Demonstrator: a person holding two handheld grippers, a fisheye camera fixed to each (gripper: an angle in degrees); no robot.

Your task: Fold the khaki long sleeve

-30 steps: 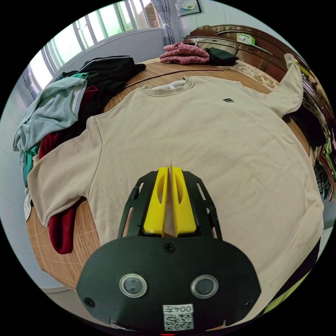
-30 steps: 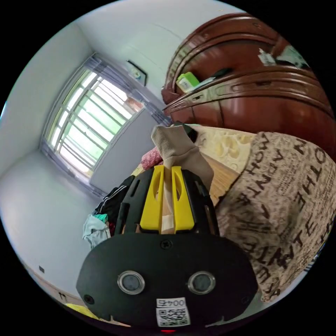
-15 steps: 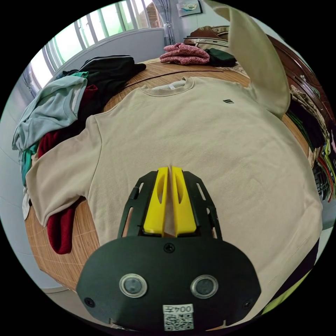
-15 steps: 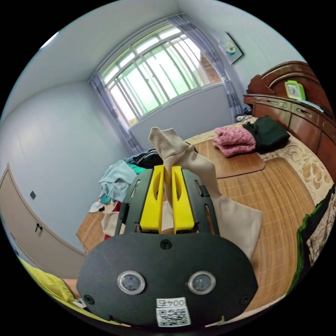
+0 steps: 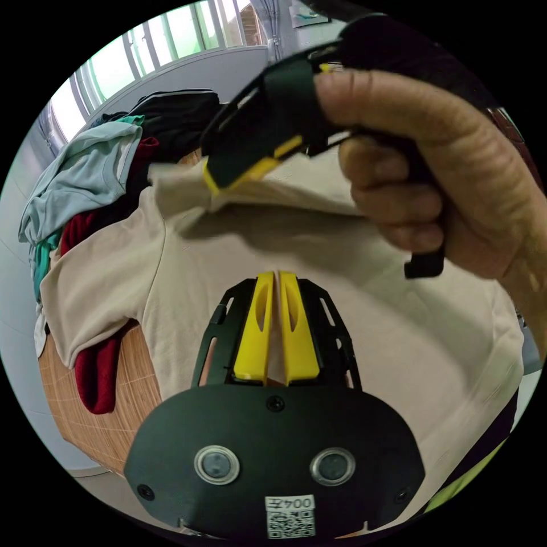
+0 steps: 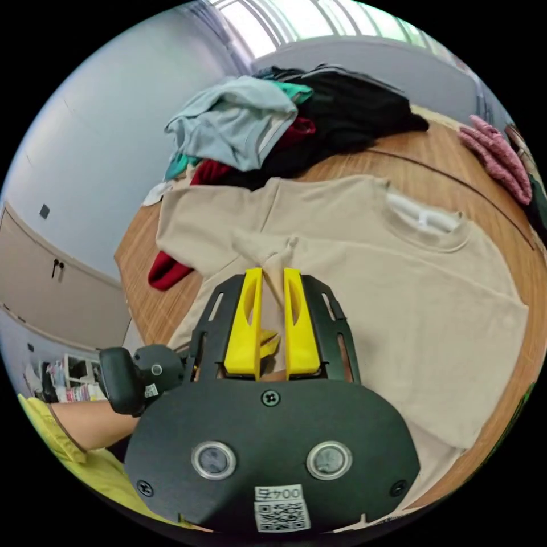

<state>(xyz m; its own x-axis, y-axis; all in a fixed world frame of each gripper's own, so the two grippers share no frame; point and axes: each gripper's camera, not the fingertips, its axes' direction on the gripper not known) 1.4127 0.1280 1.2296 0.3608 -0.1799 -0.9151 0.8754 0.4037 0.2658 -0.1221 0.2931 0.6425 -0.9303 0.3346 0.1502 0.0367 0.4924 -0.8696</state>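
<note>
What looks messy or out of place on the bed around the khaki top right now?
A heap of unfolded clothes sits jumbled by the khaki top, and the top's far sleeve lies over a dark red garment poking out beneath it, so it isn't flat.

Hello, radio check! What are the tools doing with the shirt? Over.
Left tool shut on shirt hem. Right tool shut on sleeve, carried over the chest. Clothes pile beside it, not blocking.

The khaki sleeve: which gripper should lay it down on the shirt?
Right. The right gripper is shut on the sleeve, over the khaki shirt. The left gripper pins the shirt's hem.
</note>
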